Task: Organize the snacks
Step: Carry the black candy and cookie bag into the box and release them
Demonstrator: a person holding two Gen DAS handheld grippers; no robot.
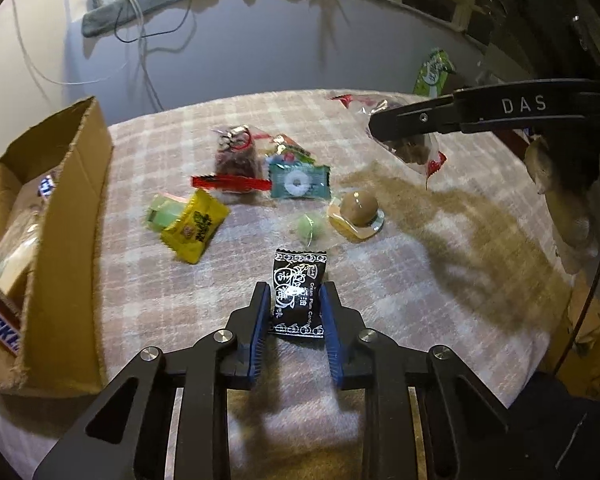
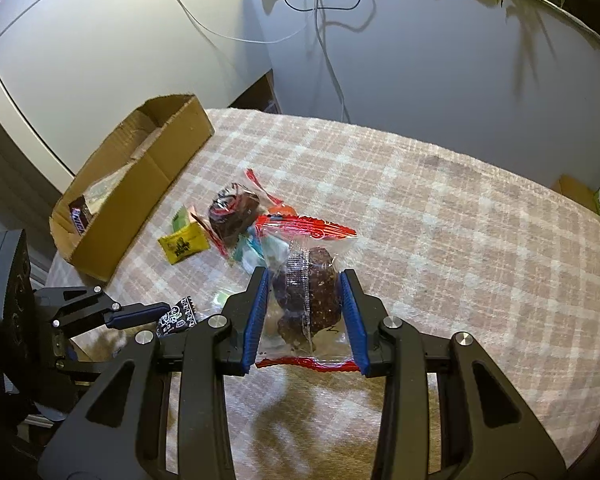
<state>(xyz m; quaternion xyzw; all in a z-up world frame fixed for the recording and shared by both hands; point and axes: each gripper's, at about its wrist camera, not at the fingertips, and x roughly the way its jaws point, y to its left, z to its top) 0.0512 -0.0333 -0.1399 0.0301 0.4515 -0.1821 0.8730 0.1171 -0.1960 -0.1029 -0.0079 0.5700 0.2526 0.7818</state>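
Note:
My left gripper (image 1: 295, 292) is shut on a black plum candy packet (image 1: 298, 292) and holds it above the checked tablecloth; it also shows in the right wrist view (image 2: 176, 318). My right gripper (image 2: 305, 280) is shut on a clear red-edged bag of dark cookies (image 2: 310, 292), lifted over the table; it shows at the right of the left wrist view (image 1: 414, 144). Loose snacks lie mid-table: a yellow packet (image 1: 194, 226), a teal mint (image 1: 299, 182), a dark cookie bag (image 1: 236, 156), a brown ball sweet (image 1: 358, 210).
An open cardboard box (image 1: 66, 208) stands at the table's left edge with a Snickers bar (image 1: 0, 320) and other snacks inside; it also shows in the right wrist view (image 2: 140, 184). A green packet (image 1: 432, 74) lies beyond the far right edge. Cables hang on the wall behind.

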